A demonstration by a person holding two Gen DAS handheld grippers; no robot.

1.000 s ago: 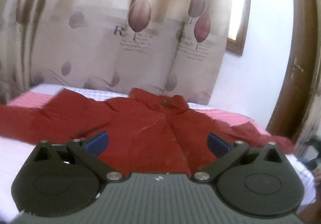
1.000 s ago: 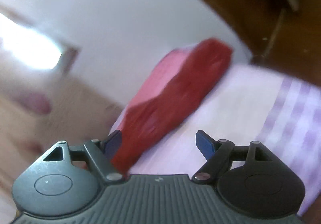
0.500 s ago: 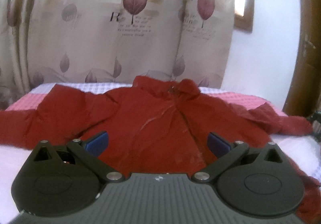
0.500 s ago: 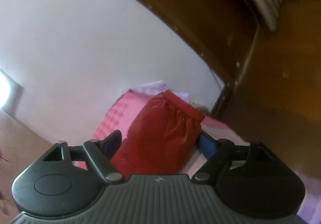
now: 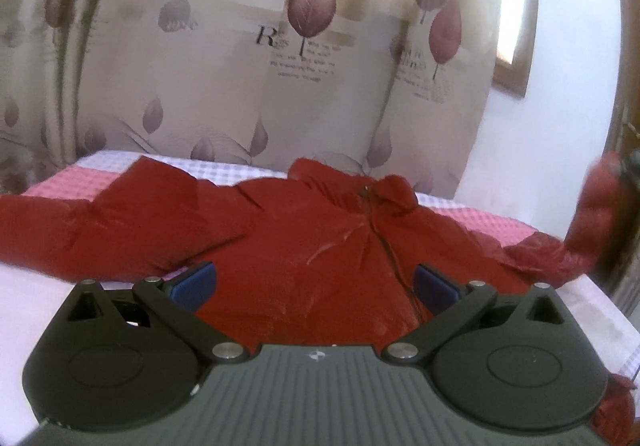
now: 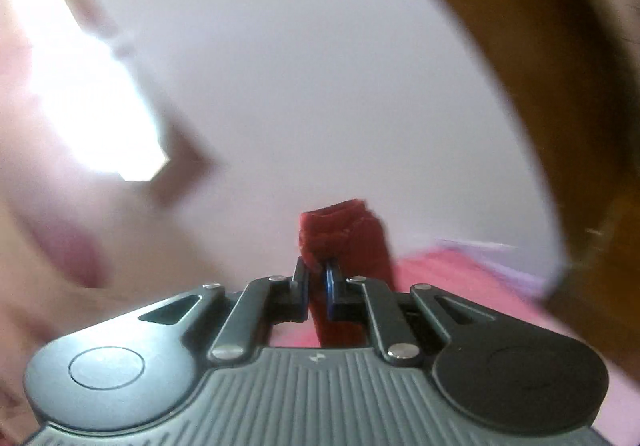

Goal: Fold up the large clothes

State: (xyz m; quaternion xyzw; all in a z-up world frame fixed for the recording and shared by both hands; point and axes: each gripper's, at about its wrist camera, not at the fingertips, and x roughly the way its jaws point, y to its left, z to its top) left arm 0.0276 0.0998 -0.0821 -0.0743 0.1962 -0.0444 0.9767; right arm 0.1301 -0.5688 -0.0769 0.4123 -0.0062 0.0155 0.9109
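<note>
A red jacket (image 5: pixel 304 242) lies front-up on the bed, collar toward the curtain, its zip running down the middle. My left gripper (image 5: pixel 314 280) hovers open over the jacket's lower front, nothing between its blue pads. The jacket's right sleeve (image 5: pixel 596 206) is lifted off the bed at the right edge of the left wrist view. In the right wrist view my right gripper (image 6: pixel 318 278) is shut on the sleeve's cuff (image 6: pixel 340 234), which sticks up bunched between the pads. The left sleeve (image 5: pixel 48 222) lies spread out flat.
The bed (image 5: pixel 488 222) has a pink and white checked cover. A leaf-patterned curtain (image 5: pixel 240 66) hangs behind it. A window (image 5: pixel 514 6) and white wall stand to the right, with a wooden door frame (image 6: pixel 560 86) close by.
My right gripper closed on the sleeve cuff and rose with it, so the sleeve now hangs up at the right. The left gripper dipped slightly and stayed open.
</note>
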